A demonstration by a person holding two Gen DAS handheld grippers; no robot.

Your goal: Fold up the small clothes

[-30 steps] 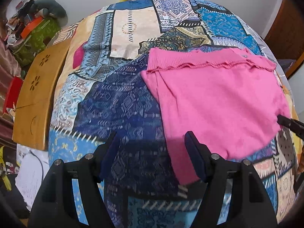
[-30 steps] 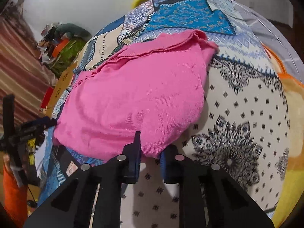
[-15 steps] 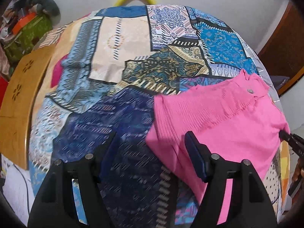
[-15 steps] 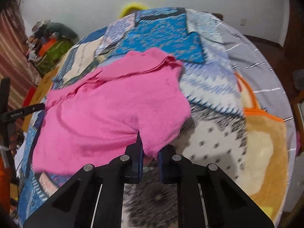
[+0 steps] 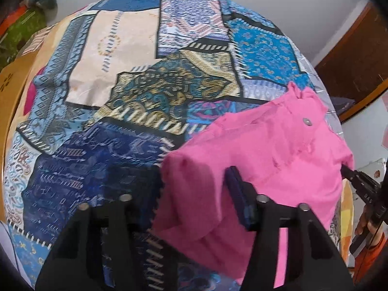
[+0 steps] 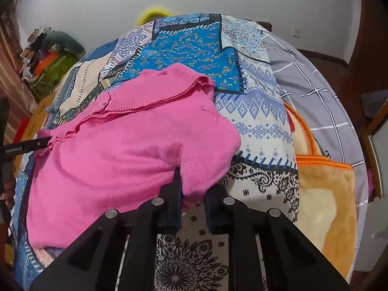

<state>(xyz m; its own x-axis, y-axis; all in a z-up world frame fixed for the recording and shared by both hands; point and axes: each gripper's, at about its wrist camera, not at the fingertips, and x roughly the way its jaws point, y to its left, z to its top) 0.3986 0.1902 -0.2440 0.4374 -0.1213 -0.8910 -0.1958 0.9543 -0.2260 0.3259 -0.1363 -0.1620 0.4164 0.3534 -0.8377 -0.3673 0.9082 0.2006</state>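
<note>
Two grippers grasp one pink knit garment (image 6: 126,150) on a bed with a patchwork bedspread (image 5: 135,77). The right gripper (image 6: 192,194) has its jaws clenched on a soft bottom corner. The left gripper (image 5: 194,194) has just been closing its jaws, a bunched fold between them, though blur hides whether the pads press. Its ruffled, ribbed collar with a snap button points toward the wall. Bare bedspread spreads beyond it; a grey checked sheet (image 6: 315,77) and orange-trimmed fleece blanket (image 6: 325,194) lie at the right.
</note>
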